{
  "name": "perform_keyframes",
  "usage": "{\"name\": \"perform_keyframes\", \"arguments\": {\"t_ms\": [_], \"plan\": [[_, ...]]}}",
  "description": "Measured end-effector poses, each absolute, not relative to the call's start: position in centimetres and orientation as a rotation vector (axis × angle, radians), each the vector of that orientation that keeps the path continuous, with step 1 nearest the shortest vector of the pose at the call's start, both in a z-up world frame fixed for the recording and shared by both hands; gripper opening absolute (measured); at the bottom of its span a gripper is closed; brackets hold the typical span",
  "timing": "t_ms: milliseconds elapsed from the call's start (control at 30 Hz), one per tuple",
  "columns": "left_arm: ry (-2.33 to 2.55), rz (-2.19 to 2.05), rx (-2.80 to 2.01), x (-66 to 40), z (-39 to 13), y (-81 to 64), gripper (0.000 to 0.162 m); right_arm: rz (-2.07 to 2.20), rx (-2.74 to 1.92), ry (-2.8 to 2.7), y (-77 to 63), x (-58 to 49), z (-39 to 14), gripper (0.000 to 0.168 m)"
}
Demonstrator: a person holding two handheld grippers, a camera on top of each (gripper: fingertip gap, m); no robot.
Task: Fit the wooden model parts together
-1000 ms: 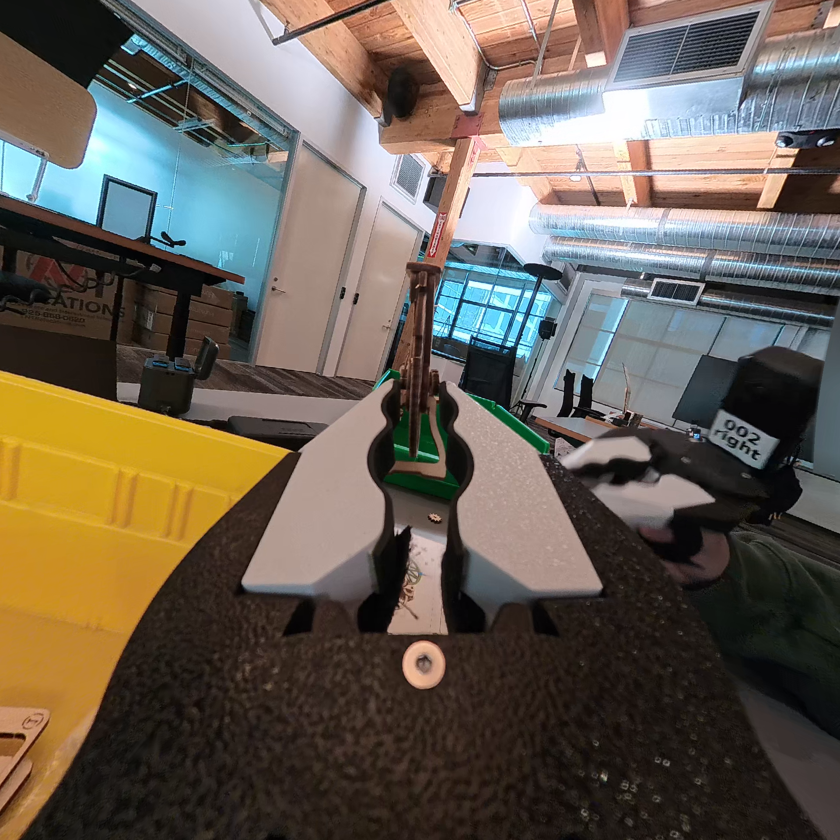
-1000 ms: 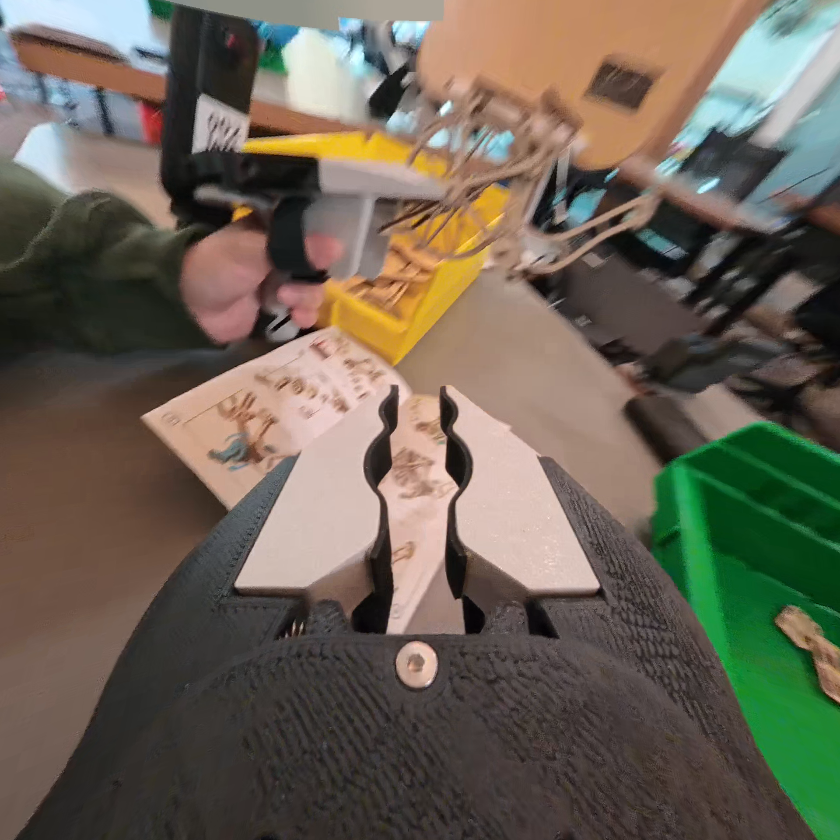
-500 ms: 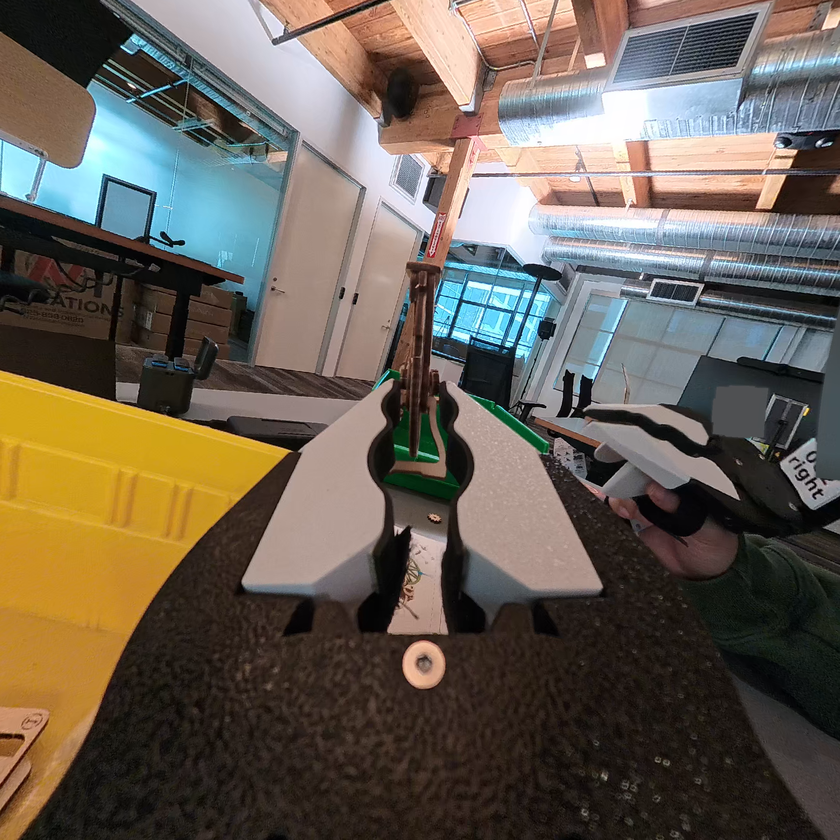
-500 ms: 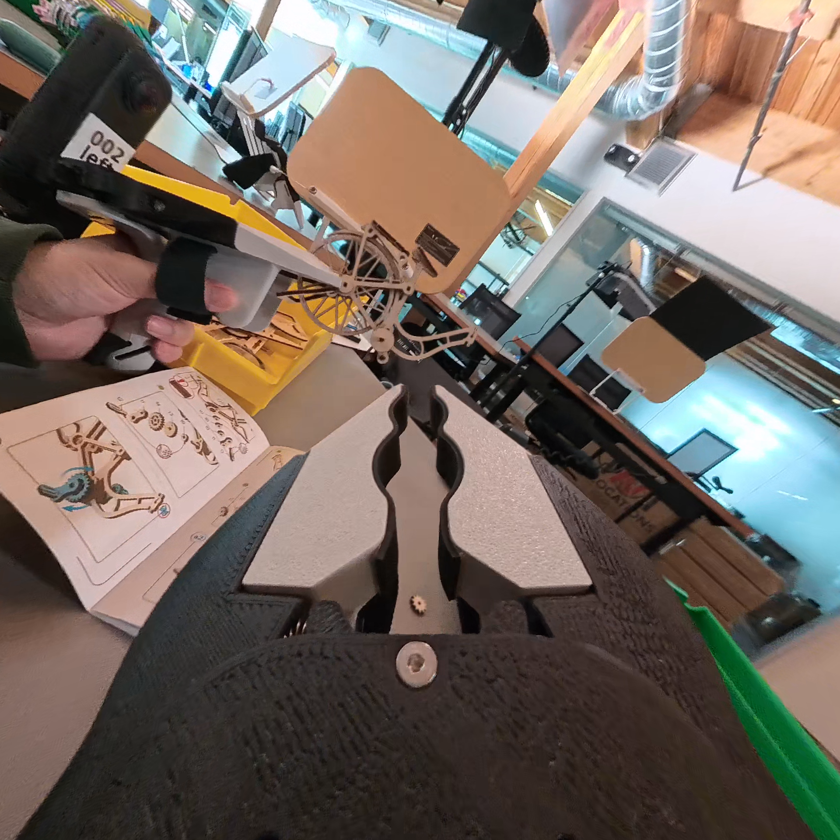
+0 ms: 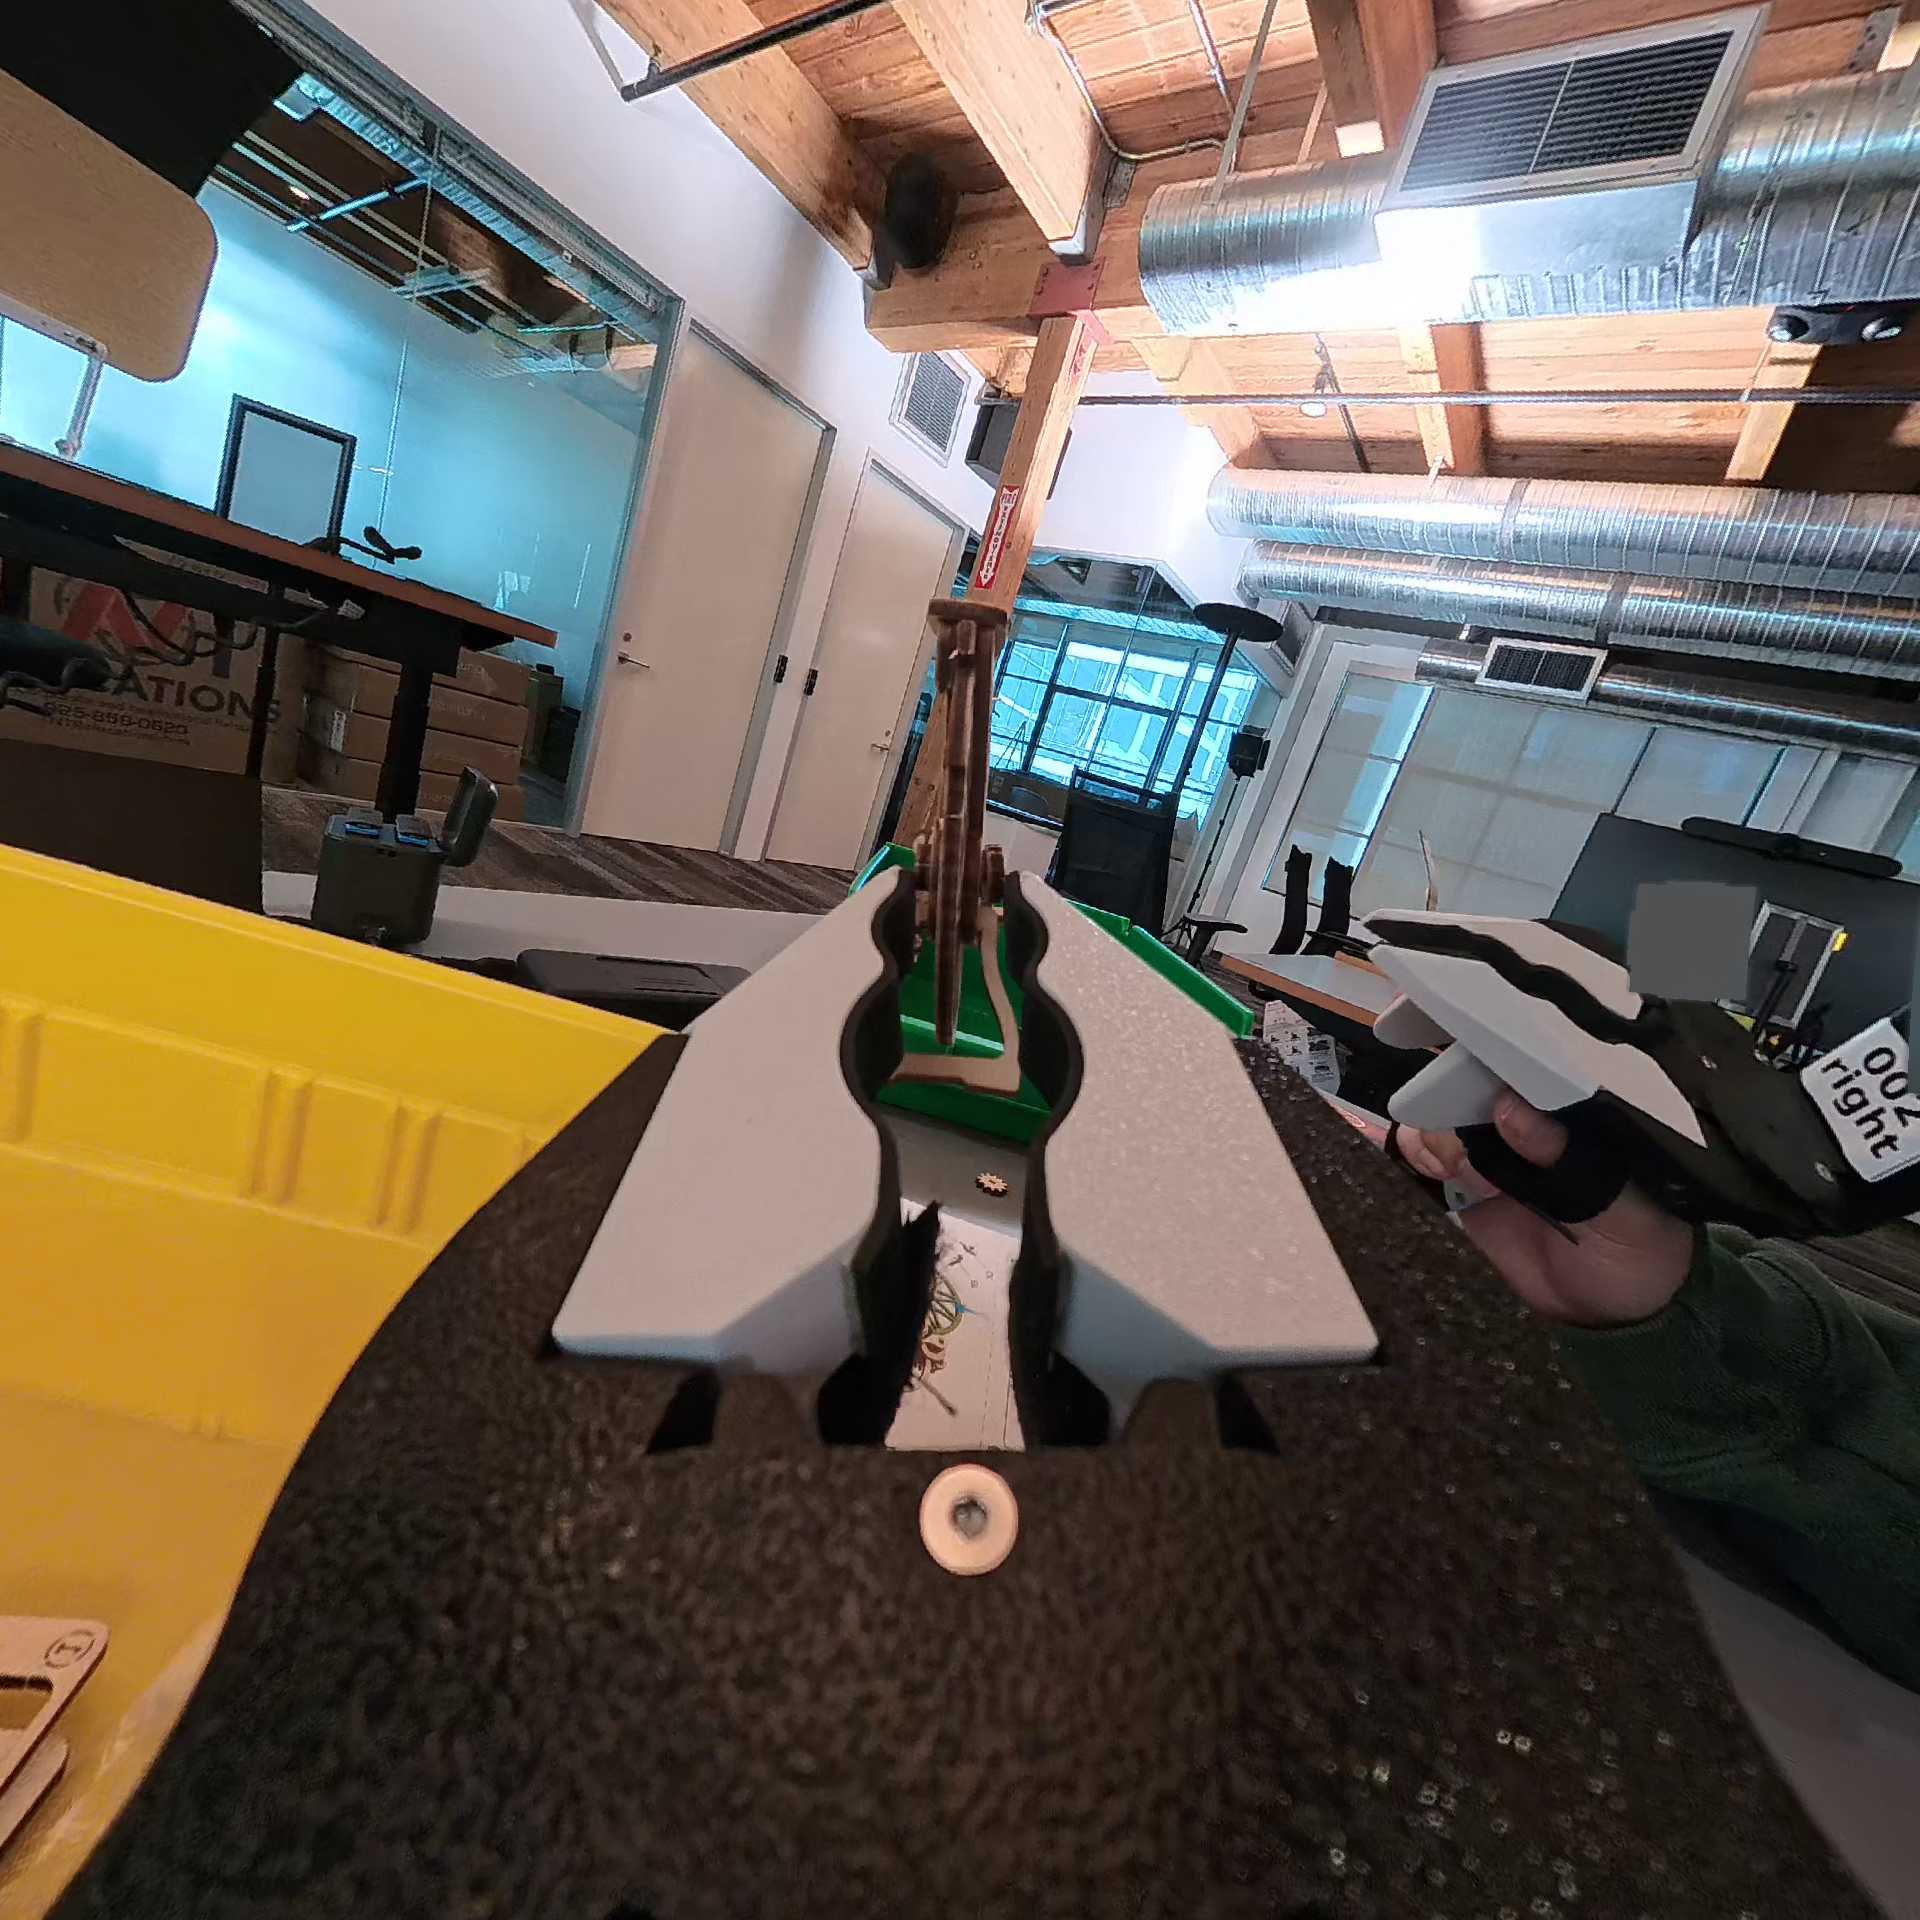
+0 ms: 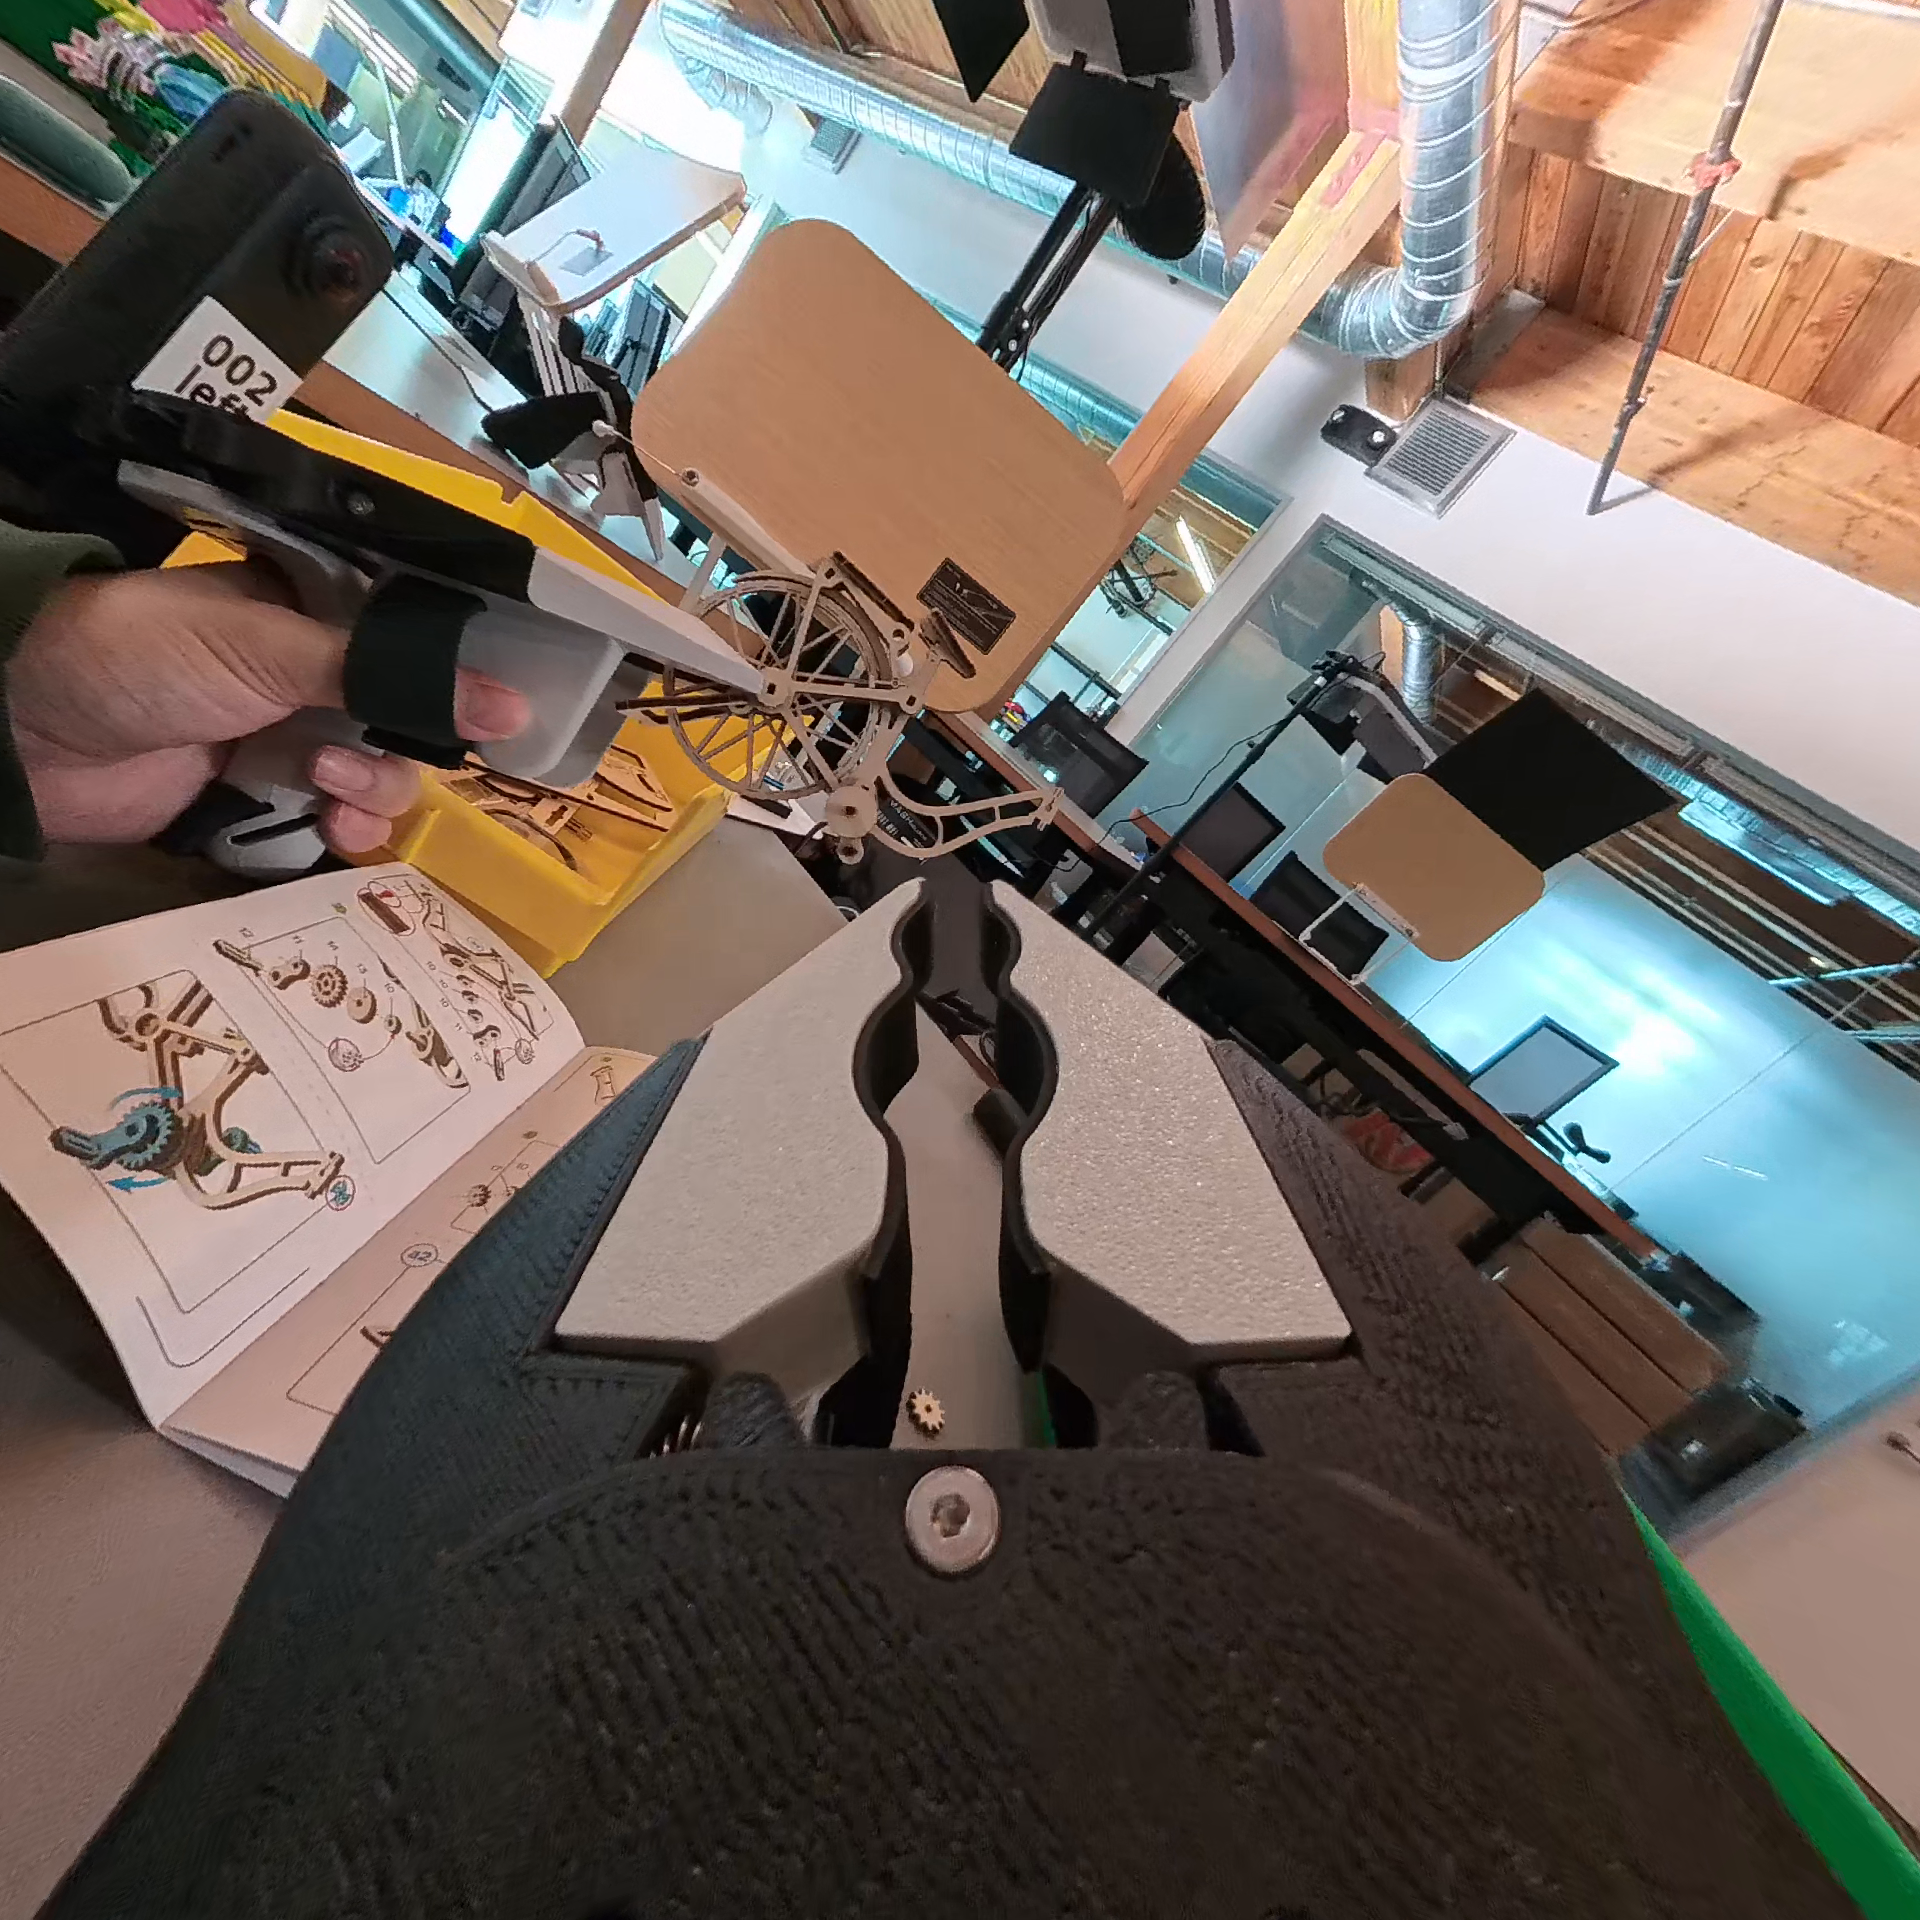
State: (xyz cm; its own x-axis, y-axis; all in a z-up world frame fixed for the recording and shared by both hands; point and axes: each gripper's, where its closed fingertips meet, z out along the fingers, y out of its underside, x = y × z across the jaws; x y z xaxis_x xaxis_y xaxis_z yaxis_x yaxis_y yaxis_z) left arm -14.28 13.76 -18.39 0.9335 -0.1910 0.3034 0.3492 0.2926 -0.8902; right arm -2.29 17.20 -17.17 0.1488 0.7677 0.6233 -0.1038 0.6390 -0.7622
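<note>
My left gripper (image 6: 727, 665) clamps bike model (image 6: 821, 717), raised clear of table for access. Right gripper (image 6: 956, 914) near it, jaws narrow, empty. Gear (image 6: 924, 1411) lies below, likely next part.

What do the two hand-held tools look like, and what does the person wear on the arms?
Each tool, left tool and right tool, has a rough black body, two pale grey wedge-shaped fingers with wavy black inner pads, and a silver screw behind them. Each carries a white label, a grey trigger handle and a black finger strap. The sleeves are dark green.
</note>
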Motion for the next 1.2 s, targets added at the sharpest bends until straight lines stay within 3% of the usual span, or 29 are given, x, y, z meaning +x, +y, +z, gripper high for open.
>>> {"name": "perform_keyframes", "arguments": {"t_ms": [1200], "plan": [[-0.15,-0.366,-1.222,-14.28,-18.39,13.73,0.014,0.684,-0.622,-1.311,16.46,-2.71,-17.51,0.006]]}}
